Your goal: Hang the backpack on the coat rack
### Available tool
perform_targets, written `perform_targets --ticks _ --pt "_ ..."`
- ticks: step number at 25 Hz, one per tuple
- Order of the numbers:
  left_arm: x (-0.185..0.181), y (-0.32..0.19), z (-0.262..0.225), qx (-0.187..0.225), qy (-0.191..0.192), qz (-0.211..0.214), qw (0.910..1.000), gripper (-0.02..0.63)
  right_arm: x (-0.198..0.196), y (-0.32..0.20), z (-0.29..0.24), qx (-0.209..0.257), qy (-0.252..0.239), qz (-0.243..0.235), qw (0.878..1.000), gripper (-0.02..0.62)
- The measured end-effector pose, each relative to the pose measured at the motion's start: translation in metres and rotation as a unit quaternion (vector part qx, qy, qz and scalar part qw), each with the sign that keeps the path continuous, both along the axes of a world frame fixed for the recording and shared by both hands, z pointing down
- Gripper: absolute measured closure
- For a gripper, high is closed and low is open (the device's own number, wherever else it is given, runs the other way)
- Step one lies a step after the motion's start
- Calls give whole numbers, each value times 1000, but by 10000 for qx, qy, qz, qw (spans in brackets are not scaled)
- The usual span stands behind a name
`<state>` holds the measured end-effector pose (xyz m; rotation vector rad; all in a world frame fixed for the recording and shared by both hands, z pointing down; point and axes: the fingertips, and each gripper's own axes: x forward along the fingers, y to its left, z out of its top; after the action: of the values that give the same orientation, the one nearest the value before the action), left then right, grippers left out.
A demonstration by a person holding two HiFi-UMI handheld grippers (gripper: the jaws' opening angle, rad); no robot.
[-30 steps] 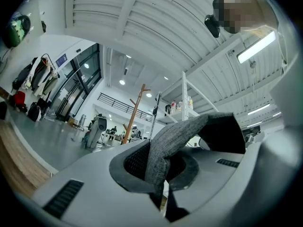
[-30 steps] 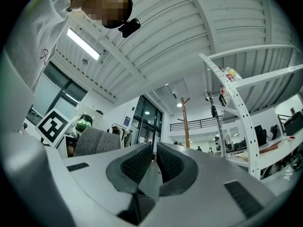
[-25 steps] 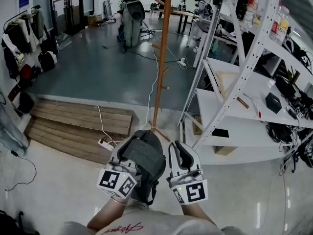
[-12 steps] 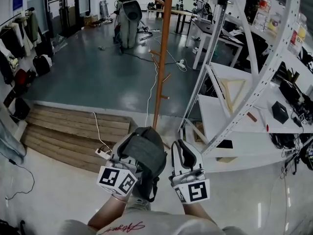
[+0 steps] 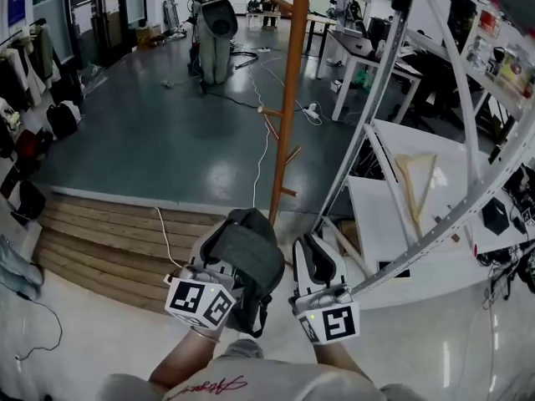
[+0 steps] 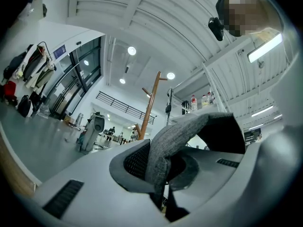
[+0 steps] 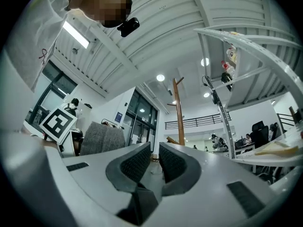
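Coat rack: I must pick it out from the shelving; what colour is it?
The coat rack is reddish-brown wood; head view shows it best.

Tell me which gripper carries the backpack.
The left gripper: its jaws clamp the strap of the grey backpack. The right gripper beside it is shut on nothing.

Coat rack [image 5: 288, 98] stands dead ahead, just beyond both hand-held grippers. Backpack [image 5: 244, 261] sits at the left hand-held gripper [image 6: 163, 167], its strap between the jaws, and the right hand-held gripper [image 5: 315, 253] is just beside it on the right. Shelving rack [image 5: 393, 107] rises right of the coat rack. Wooden steps [image 5: 100, 232] lie to the left, with open floor [image 5: 167, 132] beyond them.
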<state>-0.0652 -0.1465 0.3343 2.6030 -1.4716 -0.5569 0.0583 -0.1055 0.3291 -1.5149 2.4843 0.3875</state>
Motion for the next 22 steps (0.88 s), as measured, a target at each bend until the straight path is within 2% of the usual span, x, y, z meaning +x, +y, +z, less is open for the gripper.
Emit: perform_targets --ticks 3,11,13,15,16,19,20,22 --pt "-4 -37 -3 24 -47 -18 10000 571 -8 -29 1 -79 -37 -95 9999 480" --pt "-14 -120 -16 264 20 -189 9995 571 -24 -70 1 -71 -21 -368 9993 430" --pt "-16 -134 -20 294 51 -273 9992 571 -37 -69 2 62 240 -518 9983 419" --pt "-15 -144 -26 306 73 -339 9989 571 -51 -71 5 257 727 -558 9955 410" --pt "-15 -149 -28 322 75 -372 9988 571 -57 -75 11 211 981 -532 9935 404" --pt "-14 -159 -34 355 43 -494 9981 571 -65 -98 51 -746 1580 -306 9841 392" --pt "-14 -161 -34 336 30 -529 9980 571 -67 -106 54 -840 1635 -256 9826 391" --pt "-12 -165 -32 287 4 -571 9980 571 -69 -123 47 -724 1668 -140 9832 391"
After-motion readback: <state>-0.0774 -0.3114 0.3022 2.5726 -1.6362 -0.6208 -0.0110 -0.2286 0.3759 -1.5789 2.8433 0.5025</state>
